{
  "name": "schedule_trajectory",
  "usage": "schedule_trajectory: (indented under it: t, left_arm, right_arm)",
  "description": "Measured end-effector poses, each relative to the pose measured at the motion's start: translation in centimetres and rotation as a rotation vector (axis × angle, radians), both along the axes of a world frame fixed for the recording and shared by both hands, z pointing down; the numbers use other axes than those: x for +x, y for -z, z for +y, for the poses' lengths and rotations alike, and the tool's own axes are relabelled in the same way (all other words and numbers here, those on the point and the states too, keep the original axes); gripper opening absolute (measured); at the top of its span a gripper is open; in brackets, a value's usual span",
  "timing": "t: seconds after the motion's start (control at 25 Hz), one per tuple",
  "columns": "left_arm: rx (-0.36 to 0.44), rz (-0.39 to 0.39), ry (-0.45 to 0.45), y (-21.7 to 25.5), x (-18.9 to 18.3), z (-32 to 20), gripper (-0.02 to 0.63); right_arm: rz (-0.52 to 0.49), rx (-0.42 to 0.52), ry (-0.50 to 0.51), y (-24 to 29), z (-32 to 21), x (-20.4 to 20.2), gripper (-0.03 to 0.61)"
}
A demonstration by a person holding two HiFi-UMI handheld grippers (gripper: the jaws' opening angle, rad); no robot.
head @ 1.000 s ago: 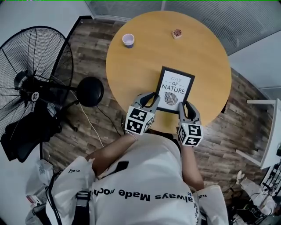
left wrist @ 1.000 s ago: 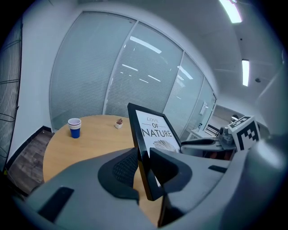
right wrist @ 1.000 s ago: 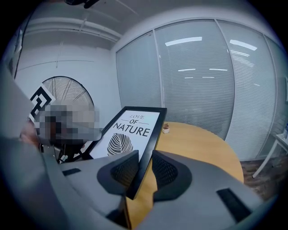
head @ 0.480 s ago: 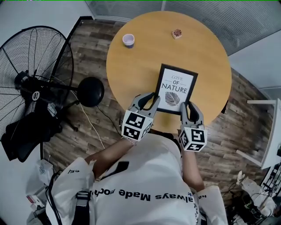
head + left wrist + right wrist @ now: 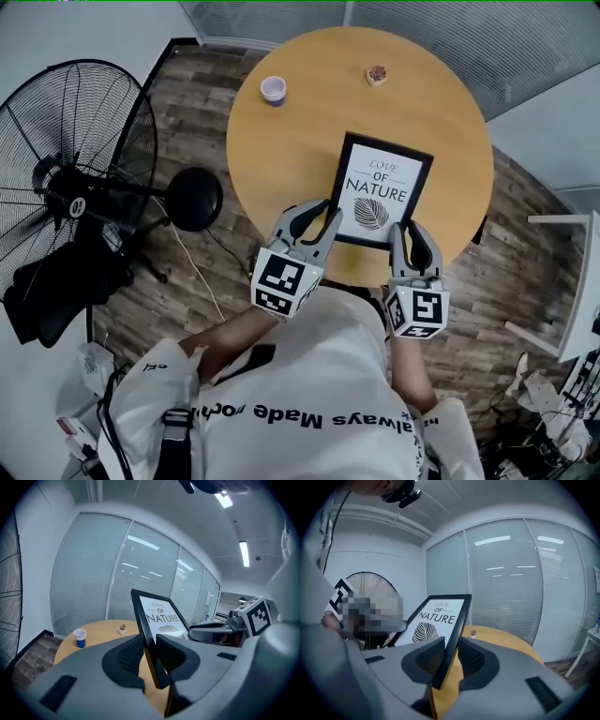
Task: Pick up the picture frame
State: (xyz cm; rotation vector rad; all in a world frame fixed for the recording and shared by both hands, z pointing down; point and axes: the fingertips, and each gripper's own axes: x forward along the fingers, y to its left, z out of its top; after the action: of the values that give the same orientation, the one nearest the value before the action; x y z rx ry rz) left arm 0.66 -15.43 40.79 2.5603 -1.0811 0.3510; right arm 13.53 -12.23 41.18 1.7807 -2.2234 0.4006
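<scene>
A black picture frame (image 5: 380, 190) with a white print reading "Love of Nature" hangs lifted above the round wooden table (image 5: 309, 141), held by its two near corners. My left gripper (image 5: 320, 214) is shut on the frame's left edge (image 5: 149, 634). My right gripper (image 5: 415, 230) is shut on its right edge (image 5: 452, 639). In both gripper views the frame stands tilted up between the pads, clear of the tabletop.
A small paper cup (image 5: 273, 89) and a tiny potted plant (image 5: 377, 74) sit at the table's far side. A large standing fan (image 5: 80, 178) with a round base (image 5: 192, 197) is on the floor at the left. Glass partitions with blinds ring the room.
Both grippers have risen with the frame between them, so the frame and the marker cubes look larger and nearer to the head camera. The cup and plant have not moved.
</scene>
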Motion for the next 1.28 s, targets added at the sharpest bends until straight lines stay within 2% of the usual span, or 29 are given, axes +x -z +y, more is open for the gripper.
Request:
schedule_trajectory:
  t: [0.36,0.68,0.84,1.28]
  left_arm:
    - [0.060,0.001,-0.015,2.2,-0.4,0.3,0.098]
    - [0.101,0.028,-0.014,4.7,-0.5,0.5,0.098]
    - [0.147,0.048,-0.008,5.9,-0.5,0.5,0.098]
    - [0.154,0.051,-0.005,6.4,-0.8,0.6,0.098]
  right_arm:
    - [0.004,0.052,-0.014,2.3,0.5,-0.3,0.101]
    - [0.023,0.098,-0.007,4.9,0.7,-0.6,0.101]
    - [0.032,0.120,0.001,6.0,1.0,-0.8,0.101]
    - [0.037,0.149,0.001,7.4,1.3,-1.2,0.100]
